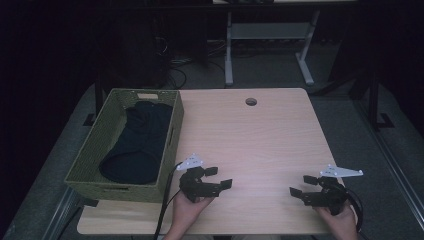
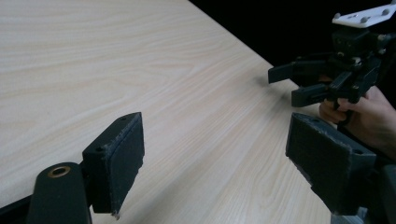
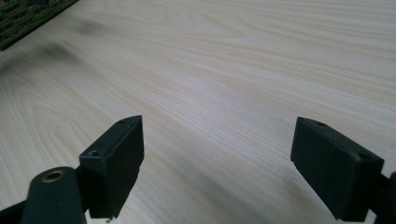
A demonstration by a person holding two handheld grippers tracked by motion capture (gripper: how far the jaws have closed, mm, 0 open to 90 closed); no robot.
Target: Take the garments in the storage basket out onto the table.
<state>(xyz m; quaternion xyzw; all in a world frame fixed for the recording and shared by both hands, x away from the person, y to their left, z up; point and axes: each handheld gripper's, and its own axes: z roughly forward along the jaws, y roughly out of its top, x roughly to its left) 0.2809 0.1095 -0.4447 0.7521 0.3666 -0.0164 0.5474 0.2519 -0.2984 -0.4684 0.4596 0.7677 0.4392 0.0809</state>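
We're holding both tools low over the near edge of the worktop (image 1: pixel 260 135), one at lower centre-left of the high view, one at lower right. Left tool (image 1: pixel 218 177) is released, jaws spread wide, nothing between them; in the left gripper view its pads (image 2: pixel 122 161) are framing bare wood. Right tool (image 1: pixel 301 185) is likewise released and empty, with only wood grain between its pads (image 3: pixel 119 161) in the right gripper view. It's also showing at upper right of the left gripper view (image 2: pixel 299 84), jaws apart, hand wrapped round the grip.

We're reading this as a neutral park: both tools are hovering apart, pointing roughly toward each other and inward, so neither blocks the other and either can go next.

The dark garment (image 1: pixel 137 142) is lying inside the green woven basket (image 1: pixel 120 192) at left of the high view, bunched along the basket's length and sitting below the rim. The basket is sitting on the left edge of the worktop, just beside the left tool, to that tool's left and further up frame. The garment is well apart from the right tool, across the bare wood. A green corner of the basket (image 3: pixel 28 16) is showing at upper left of the right gripper view.

We're judging the left tool as the likelier one to reach in.
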